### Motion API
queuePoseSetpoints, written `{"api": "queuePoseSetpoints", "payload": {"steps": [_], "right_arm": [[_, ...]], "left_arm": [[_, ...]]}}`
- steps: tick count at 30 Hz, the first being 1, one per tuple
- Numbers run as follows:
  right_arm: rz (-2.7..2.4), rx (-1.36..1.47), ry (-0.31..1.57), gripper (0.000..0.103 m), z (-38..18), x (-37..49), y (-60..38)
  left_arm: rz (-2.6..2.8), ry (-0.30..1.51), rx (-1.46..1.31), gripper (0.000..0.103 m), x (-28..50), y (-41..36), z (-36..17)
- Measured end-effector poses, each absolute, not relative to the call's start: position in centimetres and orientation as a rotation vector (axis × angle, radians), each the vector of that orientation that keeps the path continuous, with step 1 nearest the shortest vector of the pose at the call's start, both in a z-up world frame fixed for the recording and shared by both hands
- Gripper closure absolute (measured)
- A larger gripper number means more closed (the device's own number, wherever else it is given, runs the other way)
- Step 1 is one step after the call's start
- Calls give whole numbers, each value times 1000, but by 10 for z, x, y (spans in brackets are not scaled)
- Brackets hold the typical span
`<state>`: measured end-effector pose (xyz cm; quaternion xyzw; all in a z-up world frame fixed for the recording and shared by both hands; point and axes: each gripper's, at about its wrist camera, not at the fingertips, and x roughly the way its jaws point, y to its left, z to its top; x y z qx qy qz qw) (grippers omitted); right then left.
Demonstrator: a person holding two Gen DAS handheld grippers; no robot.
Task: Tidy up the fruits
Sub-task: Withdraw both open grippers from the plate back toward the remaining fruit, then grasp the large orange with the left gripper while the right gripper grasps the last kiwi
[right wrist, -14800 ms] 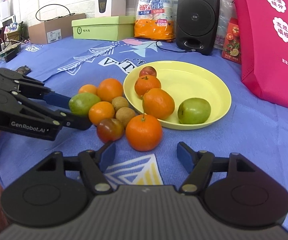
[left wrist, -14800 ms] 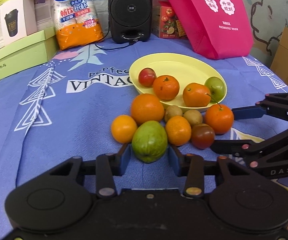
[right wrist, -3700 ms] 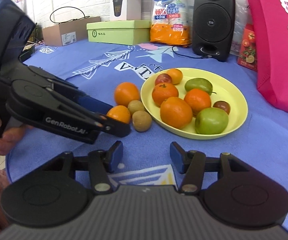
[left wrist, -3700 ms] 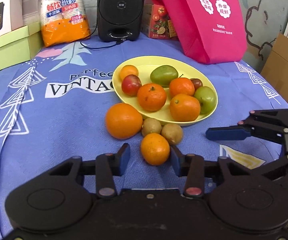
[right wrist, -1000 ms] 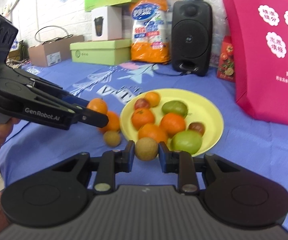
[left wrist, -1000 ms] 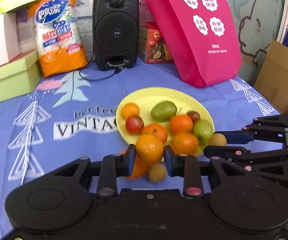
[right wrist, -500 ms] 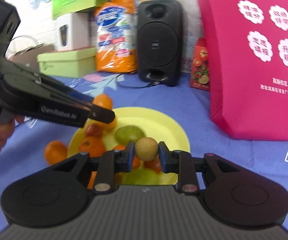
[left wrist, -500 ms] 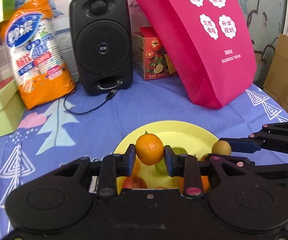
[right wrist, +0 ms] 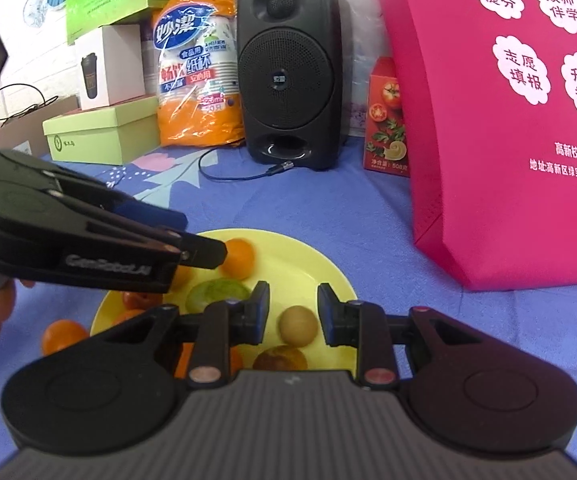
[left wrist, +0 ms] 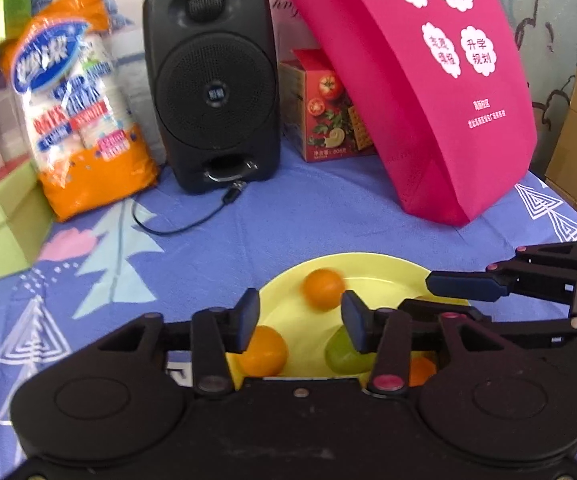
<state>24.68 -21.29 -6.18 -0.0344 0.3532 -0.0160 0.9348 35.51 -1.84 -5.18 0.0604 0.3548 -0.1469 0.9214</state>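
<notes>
Two black hand-held grippers over a round, glossy yellow plate (right wrist: 328, 276) on a blue printed tablecloth (left wrist: 308, 220).

Left gripper (left wrist: 298, 318) spread wide, gripping nothing; small smooth orange tangerine (left wrist: 322, 290) blurred beyond its blue pads, on or just above the plate.

Right gripper (right wrist: 292, 314) spread too; round, matte tan-brown kiwi-like fruit (right wrist: 298, 326) loose between the fingers, apparently resting on the plate.

Best withdrawn straight up, jaws kept wide, to avoid nudging round fruit that rolls easily on the slick plate.

One orange fruit (right wrist: 62, 336) on the cloth beside the rim.
</notes>
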Motion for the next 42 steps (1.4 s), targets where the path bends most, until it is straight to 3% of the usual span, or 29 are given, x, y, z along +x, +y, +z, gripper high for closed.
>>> {"api": "queuePoseSetpoints", "payload": {"steps": [26, 40, 42], "right_arm": [[130, -123, 680, 66, -42, 171, -154], [263, -159, 806, 65, -87, 160, -111], [262, -170, 804, 61, -90, 163, -108]], "left_arm": [[-258, 723, 67, 56, 256, 42, -48], [-308, 774, 84, 50, 220, 57, -79], [-309, 795, 80, 50, 226, 54, -86]]}}
